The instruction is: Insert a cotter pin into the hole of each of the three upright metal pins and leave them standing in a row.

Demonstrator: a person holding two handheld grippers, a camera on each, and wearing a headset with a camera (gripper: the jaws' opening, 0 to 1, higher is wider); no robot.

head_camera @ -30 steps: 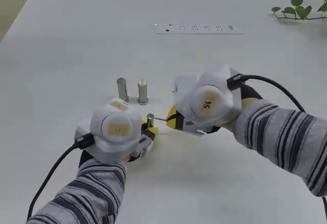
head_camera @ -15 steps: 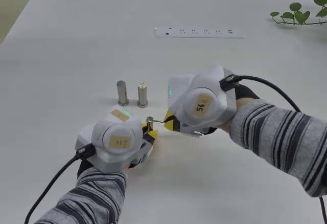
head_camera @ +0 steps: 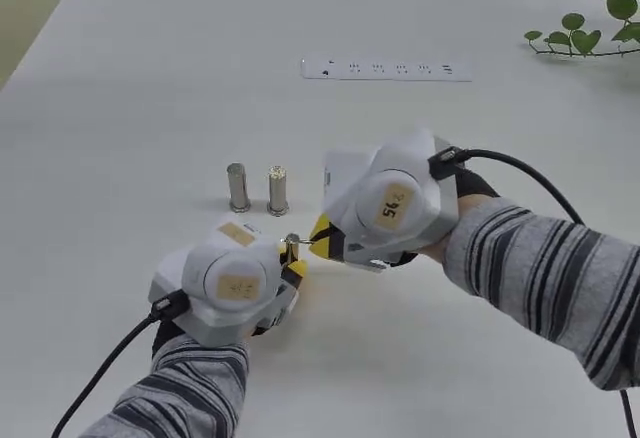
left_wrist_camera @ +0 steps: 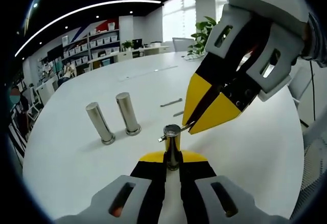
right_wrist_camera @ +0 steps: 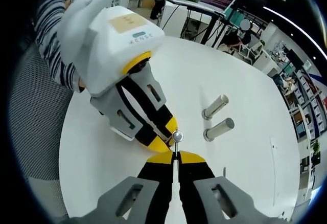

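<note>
Left gripper [left_wrist_camera: 172,157] clamps the short silver metal pin [left_wrist_camera: 172,138] upright, toward the near edge of the white tabletop [head_camera: 150,78], fixing its hole. Right gripper [right_wrist_camera: 175,158] pinches the thin wire cotter pin [right_wrist_camera: 175,146] level, tip through.

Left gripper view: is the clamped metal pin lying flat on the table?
No, the metal pin stands upright in the left gripper, with the right gripper's cotter pin at its top.
</note>
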